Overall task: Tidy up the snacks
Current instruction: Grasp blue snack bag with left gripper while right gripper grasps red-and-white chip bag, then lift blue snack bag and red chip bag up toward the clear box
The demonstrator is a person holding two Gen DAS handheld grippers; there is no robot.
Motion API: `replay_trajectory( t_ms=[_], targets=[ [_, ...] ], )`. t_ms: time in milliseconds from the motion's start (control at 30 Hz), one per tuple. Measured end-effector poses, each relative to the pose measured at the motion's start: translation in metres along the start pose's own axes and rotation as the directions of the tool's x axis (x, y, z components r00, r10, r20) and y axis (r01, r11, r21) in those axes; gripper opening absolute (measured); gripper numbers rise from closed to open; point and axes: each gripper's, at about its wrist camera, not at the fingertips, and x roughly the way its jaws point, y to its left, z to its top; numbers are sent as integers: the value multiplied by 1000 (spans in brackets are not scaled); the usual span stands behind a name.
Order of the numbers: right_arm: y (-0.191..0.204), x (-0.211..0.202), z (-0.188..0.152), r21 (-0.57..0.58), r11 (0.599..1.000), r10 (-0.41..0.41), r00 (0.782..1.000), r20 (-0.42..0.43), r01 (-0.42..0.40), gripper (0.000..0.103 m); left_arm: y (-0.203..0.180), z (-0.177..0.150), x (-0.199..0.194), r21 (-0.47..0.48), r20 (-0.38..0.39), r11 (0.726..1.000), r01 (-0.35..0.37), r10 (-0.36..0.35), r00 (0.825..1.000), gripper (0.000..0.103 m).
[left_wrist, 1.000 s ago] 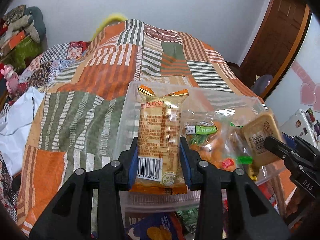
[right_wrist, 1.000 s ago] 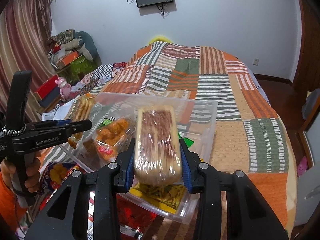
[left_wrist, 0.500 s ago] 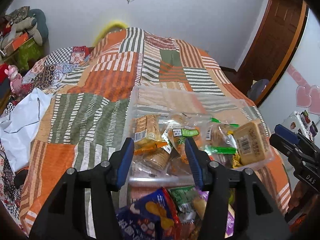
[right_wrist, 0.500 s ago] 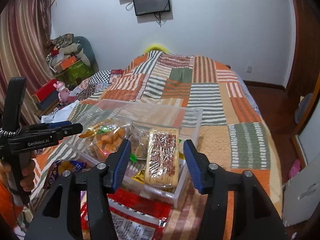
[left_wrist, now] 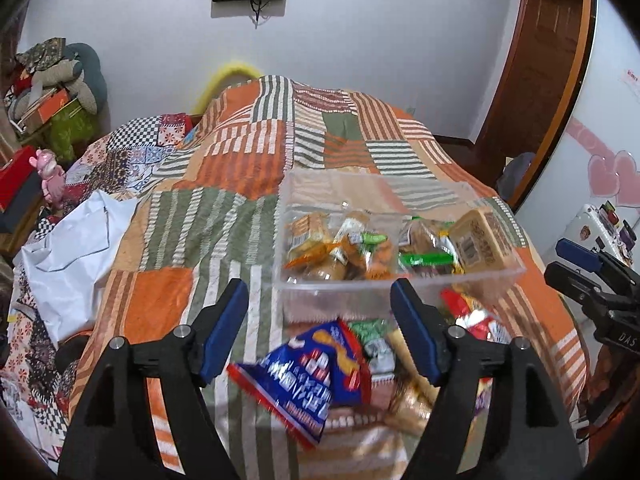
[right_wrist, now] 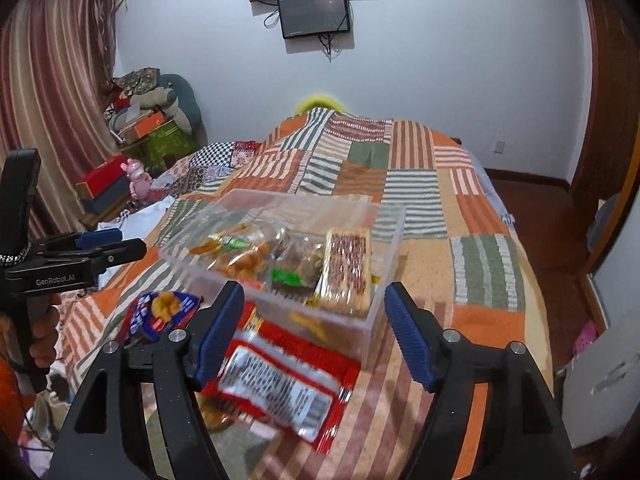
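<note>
Loose packets at the quilt's near edge are blurred; left gripper and right gripper are opening, nothing between them, above the clear snack-filled bin.

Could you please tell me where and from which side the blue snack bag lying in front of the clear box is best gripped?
Probably grip the blue snack bag across its puffed middle, coming from above with the left gripper, whose jaws are opening with nothing gripped. The bag lies flat on the quilt, tilted, so its sealed edges offer little to pinch. Turn the fingers across its narrower width.

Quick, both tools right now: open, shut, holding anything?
Left tool: jaws opening, nothing between them.
Right tool: jaws opening, nothing between them.
</note>
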Motion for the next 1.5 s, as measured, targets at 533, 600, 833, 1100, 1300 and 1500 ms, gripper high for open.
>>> replay_trajectory(
  t_ms=[533, 600, 833, 1100, 1300, 1500],
  targets=[
    [29, 37, -32, 35, 995, 93, 984, -150, -89, 81, 9, -42, 28, -51, -105, 999, -16, 10, 994, 77],
    [33, 45, -34, 43, 993, 113, 979, -170, -107, 81, 10, -43, 34, -52, -118, 999, -17, 11, 993, 77],
    [29, 52, -43, 73, 992, 114, 975, -191, -102, 86, 7, -53, 52, -38, -150, 999, -32, 26, 988, 78],
    [15, 42, -51, 88, 993, 93, 976, -199, -76, 87, 8, -60, 50, -24, -126, 999, -25, 22, 992, 79],
    [8, 37, -60, 70, 997, 30, 974, -222, -15, 88, 11, -60, 51, -33, -120, 999, -27, 23, 992, 84],
    [-2, 46, -62, 95, 995, 43, 968, -248, -20, 94, 9, -61, 53, -37, -102, 999, -37, 33, 994, 87]
  ],
)
